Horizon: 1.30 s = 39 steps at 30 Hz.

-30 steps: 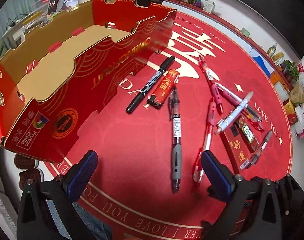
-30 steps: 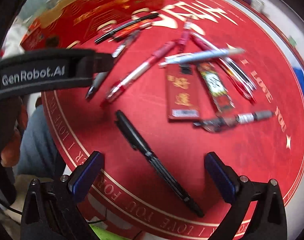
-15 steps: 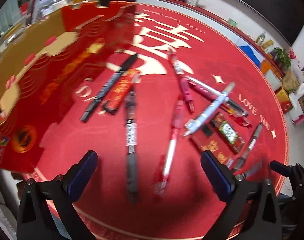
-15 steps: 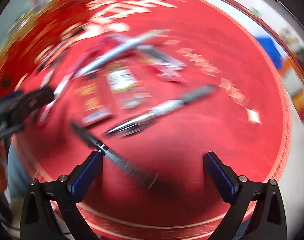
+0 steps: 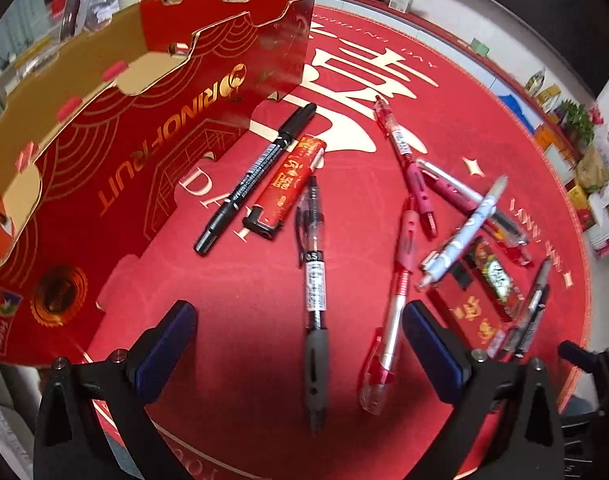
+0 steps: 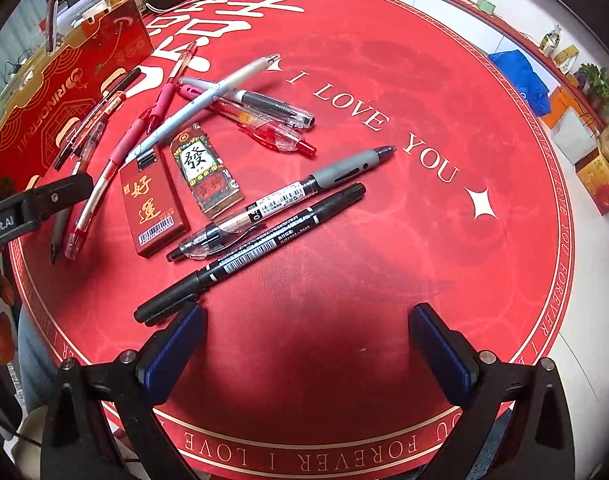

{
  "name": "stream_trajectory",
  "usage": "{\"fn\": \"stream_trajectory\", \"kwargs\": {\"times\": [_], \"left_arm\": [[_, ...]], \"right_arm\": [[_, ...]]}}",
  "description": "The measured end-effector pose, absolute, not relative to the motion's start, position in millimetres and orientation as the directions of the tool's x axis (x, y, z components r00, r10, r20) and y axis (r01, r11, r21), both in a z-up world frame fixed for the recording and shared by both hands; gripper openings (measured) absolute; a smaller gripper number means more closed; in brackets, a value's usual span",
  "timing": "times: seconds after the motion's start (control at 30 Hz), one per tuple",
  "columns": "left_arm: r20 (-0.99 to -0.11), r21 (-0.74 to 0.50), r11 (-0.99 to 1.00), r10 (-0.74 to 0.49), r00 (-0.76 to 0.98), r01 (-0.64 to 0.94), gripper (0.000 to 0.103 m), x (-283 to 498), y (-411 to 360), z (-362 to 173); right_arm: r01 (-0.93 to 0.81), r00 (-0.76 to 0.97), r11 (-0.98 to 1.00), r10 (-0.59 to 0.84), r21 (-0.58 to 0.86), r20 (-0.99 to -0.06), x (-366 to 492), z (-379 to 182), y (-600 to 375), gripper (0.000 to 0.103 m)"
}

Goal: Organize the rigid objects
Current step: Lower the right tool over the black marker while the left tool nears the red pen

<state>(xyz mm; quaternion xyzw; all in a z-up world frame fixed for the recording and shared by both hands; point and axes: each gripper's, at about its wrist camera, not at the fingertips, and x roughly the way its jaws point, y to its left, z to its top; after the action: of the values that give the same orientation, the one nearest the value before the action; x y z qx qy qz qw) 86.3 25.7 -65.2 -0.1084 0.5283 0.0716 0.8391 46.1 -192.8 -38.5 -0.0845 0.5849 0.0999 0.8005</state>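
Blue pads (image 5: pixel 168 340) on your left gripper (image 5: pixel 304 340) are sitting wide apart w/ nothing in them, and the right gripper (image 6: pixel 308 344) is gaping the same way, also empty.

What's changed: a sec ago the left one was hanging a bit further back, then it swung off to the side. Now it's coming back in over the grey-grip gel pen (image 5: pixel 316 280), whose tip end is lying right between the fingers. The right one has been panning too, so the black marker (image 6: pixel 256 248) that was running down between its fingers is now ending just in front of its left finger. Nothing on the red mat (image 6: pixel 404 240) is looking moved, so imo you're still lining up the first picks. The gel pen looks like the left's target, and the right's is prob the marker, but it needs re-centring first.

Count, working outward:
- Markers: 2, that one plus a second marker (image 5: pixel 256 176) lying by the box.
- Lighters: 3, a red lighter (image 5: pixel 288 188) touching the second marker, a flat red one (image 6: pixel 154 208) and a green-label one (image 6: pixel 204 168).
- Click pens: approx 7, incl. another grey-grip pen (image 6: pixel 288 196), a pale blue pen (image 6: pixel 200 108) and several reddish ones. They're overlapping, so can't swear to it.
- Box: 1, the red cardboard box (image 5: pixel 144 152), standing open at the mat's left edge. Nothing is showing in the part of the inside that's visible.
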Motion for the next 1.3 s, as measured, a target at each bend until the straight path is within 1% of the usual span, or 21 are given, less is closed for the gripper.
{"fn": "stream_trajectory", "kwargs": {"times": [0.23, 0.37, 0.5, 0.57, 0.67, 0.73, 0.77, 0.9, 1.03, 1.1, 1.17, 1.2, 1.27, 1.3], "left_arm": [[-0.899, -0.090, 0.967, 0.023, 0.437, -0.238, 0.103, 90.2, 18.4, -65.9], [-0.896, -0.003, 0.988, 0.066, 0.438, -0.155, 0.103, 92.1, -4.5, -70.5], [-0.878, -0.010, 0.989, 0.061, 0.475, -0.145, 0.103, 90.0, -8.2, -71.6], [-0.871, -0.010, 0.989, 0.063, 0.487, -0.146, 0.103, 88.2, -8.4, -71.6], [-0.863, -0.009, 0.989, 0.066, 0.501, -0.146, 0.103, 86.9, -9.1, -71.6], [-0.866, -0.010, 0.989, 0.065, 0.496, -0.148, 0.103, 84.8, -9.2, -71.1], [-0.868, -0.009, 0.989, 0.065, 0.493, -0.148, 0.103, 85.2, -9.2, -70.8], [-0.866, -0.007, 0.989, 0.067, 0.495, -0.147, 0.103, 84.7, -9.7, -70.0], [-0.865, -0.008, 0.990, 0.065, 0.498, -0.144, 0.103, 86.2, -9.6, -70.1], [-0.866, -0.009, 0.989, 0.065, 0.496, -0.145, 0.103, 87.0, -9.2, -70.0], [-0.868, -0.009, 0.988, 0.069, 0.492, -0.155, 0.103, 88.6, -9.3, -69.8], [-0.873, -0.010, 0.987, 0.069, 0.483, -0.160, 0.103, 90.0, -9.5, -69.6], [-0.882, -0.015, 0.988, 0.060, 0.468, -0.155, 0.103, 92.3, -11.7, -69.2], [-0.885, -0.019, 0.989, 0.050, 0.462, -0.143, 0.103, 92.7, -13.8, -68.8]], "right_arm": [[-0.264, 0.297, 0.964, 0.064, -0.017, -0.953, 50.3, -44.3, -186.3, 0.103], [-0.263, 0.283, 0.965, 0.060, -0.018, -0.957, 50.9, -43.3, -187.0, 0.103], [-0.265, 0.276, 0.964, 0.059, -0.017, -0.959, 50.1, -42.2, -190.0, 0.103], [-0.185, 0.251, 0.983, 0.050, 0.003, -0.967, 54.0, -41.7, -196.6, 0.103], [-0.033, 0.246, 0.990, 0.143, 0.139, -0.959, 60.8, -36.1, -210.9, 0.103], [0.033, 0.241, 0.984, 0.160, 0.173, -0.957, 67.1, -35.7, -211.3, 0.103], [0.035, 0.238, 0.987, 0.145, 0.158, -0.960, 70.2, -36.2, -207.0, 0.103], [-0.104, 0.226, 0.994, -0.014, -0.038, -0.974, 77.5, -44.0, -170.3, 0.103], [-0.189, 0.325, 0.955, -0.159, -0.229, -0.932, 72.3, -42.0, -161.1, 0.103], [-0.175, 0.338, 0.946, -0.202, -0.272, -0.919, 72.8, -44.2, -171.6, 0.103], [-0.126, 0.301, 0.972, -0.154, -0.199, -0.941, 79.1, -49.5, -190.4, 0.103], [-0.084, 0.263, 0.990, -0.090, -0.115, -0.961, 83.6, -55.1, -201.7, 0.103], [-0.021, 0.220, 1.000, -0.004, -0.008, -0.975, 89.1, -63.3, -214.4, 0.103], [-0.017, 0.232, 1.000, -0.007, -0.011, -0.973, 90.8, -64.2, -214.9, 0.103]]}}
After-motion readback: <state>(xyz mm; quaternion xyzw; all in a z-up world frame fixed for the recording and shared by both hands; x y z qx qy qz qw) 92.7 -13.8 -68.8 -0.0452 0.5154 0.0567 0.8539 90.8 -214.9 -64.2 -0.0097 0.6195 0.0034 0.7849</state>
